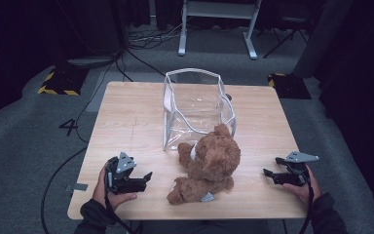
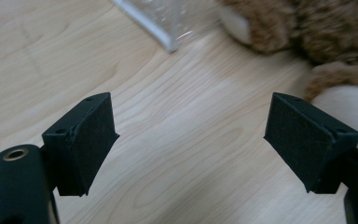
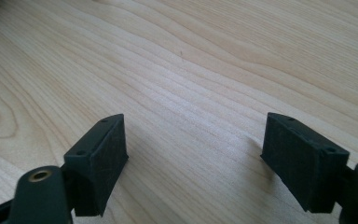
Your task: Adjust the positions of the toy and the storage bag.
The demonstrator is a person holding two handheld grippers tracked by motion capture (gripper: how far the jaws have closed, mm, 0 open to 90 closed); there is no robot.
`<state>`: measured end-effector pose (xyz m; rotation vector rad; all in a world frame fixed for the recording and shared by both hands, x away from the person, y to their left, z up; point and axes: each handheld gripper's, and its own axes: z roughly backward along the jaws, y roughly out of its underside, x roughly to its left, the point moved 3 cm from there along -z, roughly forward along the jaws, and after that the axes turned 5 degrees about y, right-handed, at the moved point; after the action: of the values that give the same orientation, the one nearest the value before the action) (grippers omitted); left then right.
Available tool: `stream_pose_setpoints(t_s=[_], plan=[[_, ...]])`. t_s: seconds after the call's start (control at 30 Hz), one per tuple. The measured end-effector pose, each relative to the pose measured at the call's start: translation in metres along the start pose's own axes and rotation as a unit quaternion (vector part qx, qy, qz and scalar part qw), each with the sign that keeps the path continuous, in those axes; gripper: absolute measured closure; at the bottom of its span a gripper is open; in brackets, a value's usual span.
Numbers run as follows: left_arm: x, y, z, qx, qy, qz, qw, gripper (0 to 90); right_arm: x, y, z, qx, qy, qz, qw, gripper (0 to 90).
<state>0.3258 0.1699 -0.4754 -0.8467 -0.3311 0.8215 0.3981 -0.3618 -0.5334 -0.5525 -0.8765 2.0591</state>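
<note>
Two grippers wait low over the near part of the desk (image 1: pixel 126 112), one on each side of a brown teddy bear (image 1: pixel 208 165), and both stand wide with nothing between their jaws. From the left gripper (image 1: pixel 145 179) the bear lies just inward, toward the middle of the desk, near but apart; in the left gripper view its furry leg and pale foot pad (image 2: pixel 349 100) sit just past the right-hand jaw, and bare wood fills the gap between the jaws. From the right gripper (image 1: pixel 269 174) the bear also lies inward, with a slightly wider strip of desk between, so I judge the left hand (image 1: pixel 108 192) the nearer of the two; the right gripper view looks on plain wood grain (image 3: pixel 191 93). The bear slumps with its long axis running from the feet at the near edge up to the head, leaning slightly away from the left gripper. Beyond the head, farther from both grippers, stands a clear plastic bag (image 1: pixel 195 109) with white trim, its mouth open upward, the bear's head touching or almost touching its near wall. A grasp across the bear's body from either side would likely suit lifting it toward that opening.
</note>
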Motion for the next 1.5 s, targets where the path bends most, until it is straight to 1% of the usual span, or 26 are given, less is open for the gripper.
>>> stream_pose_setpoints(t_s=[0.1,0.13,0.2,0.23,0.3,0.33,0.37,0.43,0.47,0.57,0.7,0.73,0.77,0.83,0.87,0.9,0.93,0.97,1.0,1.03,1.1,1.13,1.2,1.27,1.4,1.5], plan=[[-0.017,-0.012,0.003,-0.014,0.019,-0.02,0.9995,16.2,0.0,0.0,0.0,0.0,0.0,0.0,1.0,21.9],[-0.017,-0.012,0.003,-0.014,0.019,-0.02,0.9995,16.2,0.0,0.0,0.0,0.0,0.0,0.0,1.0,21.9],[-0.028,-0.021,0.005,-0.024,0.033,-0.028,0.9988,16.2,0.0,0.0,0.0,0.0,0.0,0.0,1.0,21.9],[-0.031,-0.023,0.006,-0.025,0.035,-0.033,0.9985,16.2,0.0,0.0,0.0,0.0,0.001,0.0,1.0,21.9],[-0.038,-0.028,0.006,-0.025,0.027,-0.041,0.9985,16.4,0.0,0.0,0.0,0.0,0.001,0.0,1.0,21.9],[-0.038,-0.028,0.006,-0.025,0.027,-0.041,0.9985,16.7,0.0,0.0,0.0,0.0,0.001,0.0,1.0,21.9],[-0.045,-0.033,0.005,-0.03,0.037,-0.043,0.998,16.8,0.0,0.0,0.0,0.0,0.001,0.0,1.0,22.0],[-0.049,-0.035,0.004,-0.032,0.038,-0.045,0.9977,16.4,0.0,0.0,0.0,0.0,0.001,0.0,1.0,22.1],[-0.055,-0.039,0.003,-0.034,0.047,-0.049,0.9971,16.3,0.0,0.0,0.0,-0.001,0.001,0.0,1.0,22.1],[-0.063,-0.046,0.0,-0.035,0.053,-0.054,0.9965,16.5,0.0,0.0,0.0,0.0,0.001,0.001,1.0,22.1],[-0.076,-0.053,-0.002,-0.035,0.058,-0.069,0.9953,16.5,0.0,0.0,0.0,-0.001,0.0,0.001,1.0,22.2],[-0.076,-0.053,-0.002,-0.035,0.058,-0.069,0.9953,16.6,0.0,0.0,0.0,-0.001,0.0,0.001,1.0,22.2],[-0.083,-0.056,-0.002,-0.035,0.068,-0.076,0.9942,16.6,0.0,0.0,0.0,-0.001,0.0,0.001,1.0,22.2],[-0.09,-0.059,-0.002,-0.036,0.071,-0.084,0.9933,16.6,0.001,0.0,0.0,-0.001,0.0,0.0,1.0,22.3],[-0.09,-0.059,-0.002,-0.036,0.071,-0.084,0.9933,16.6,0.001,0.0,0.0,-0.001,0.0,0.0,1.0,22.3],[-0.098,-0.063,-0.003,-0.04,0.076,-0.086,0.9926,16.5,0.0,0.0,0.0,-0.001,0.0,0.0,1.0,22.3],[-0.098,-0.063,-0.003,-0.04,0.076,-0.086,0.9926,16.5,0.001,0.0,0.0,-0.001,0.0,0.0,1.0,22.3],[-0.104,-0.066,-0.004,-0.042,0.084,-0.086,0.9919,16.4,0.001,0.0,0.0,-0.001,0.0,0.0,1.0,22.3],[-0.104,-0.066,-0.004,-0.042,0.084,-0.086,0.9919,15.8,0.001,0.0,0.0,-0.001,0.0,0.0,1.0,22.3],[-0.111,-0.069,-0.006,-0.044,0.084,-0.082,0.9922,15.9,0.0,0.0,0.0,-0.001,0.0,0.0,1.0,22.3],[-0.117,-0.072,-0.009,-0.045,0.092,-0.08,0.9915,15.9,0.0,0.0,0.0,-0.001,0.0,0.001,1.0,22.2],[-0.117,-0.072,-0.009,-0.045,0.092,-0.08,0.9915,15.9,0.0,0.0,0.0,-0.001,0.0,0.0,1.0,22.3],[-0.124,-0.076,-0.013,-0.043,0.096,-0.076,0.9916,16.0,0.0,0.0,0.0,-0.001,0.0,0.0,1.0,22.3],[-0.129,-0.077,-0.018,-0.039,0.094,-0.078,0.9917,15.9,0.0,0.0,0.0,-0.001,0.0,0.001,1.0,22.3],[-0.134,-0.079,-0.024,-0.038,0.093,-0.081,0.9916,15.9,0.0,0.0,0.0,-0.001,0.0,0.001,1.0,22.3],[-0.141,-0.081,-0.033,-0.034,0.099,-0.076,0.9916,16.3,0.0,0.0,0.0,-0.001,0.0,0.001,1.0,22.3]])
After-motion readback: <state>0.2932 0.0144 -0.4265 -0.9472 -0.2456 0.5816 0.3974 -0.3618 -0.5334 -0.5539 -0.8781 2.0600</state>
